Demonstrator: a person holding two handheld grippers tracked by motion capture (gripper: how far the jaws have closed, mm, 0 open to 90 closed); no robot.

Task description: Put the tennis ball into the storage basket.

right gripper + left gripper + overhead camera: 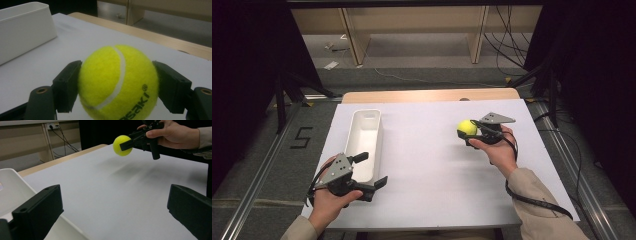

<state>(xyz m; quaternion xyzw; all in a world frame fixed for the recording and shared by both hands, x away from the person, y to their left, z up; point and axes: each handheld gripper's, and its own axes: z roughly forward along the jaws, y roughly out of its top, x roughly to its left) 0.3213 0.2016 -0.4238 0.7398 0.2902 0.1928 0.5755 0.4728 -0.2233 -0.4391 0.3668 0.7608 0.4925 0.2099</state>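
Your right gripper (468, 134) sits toward the far right of the white table (432, 165), its jaws closed on the yellow tennis ball (467, 128), which pokes out on the gripper's left side. Your right hand (499, 150) wraps the grip from the near side, with the cable (532, 200) trailing back along your sleeve. Your left gripper (374, 172) is at the near left, jaws spread wide with nothing between them, just beside the near end of the long white tray (374, 145). The tray runs from near to far along the left side, well apart from the ball.
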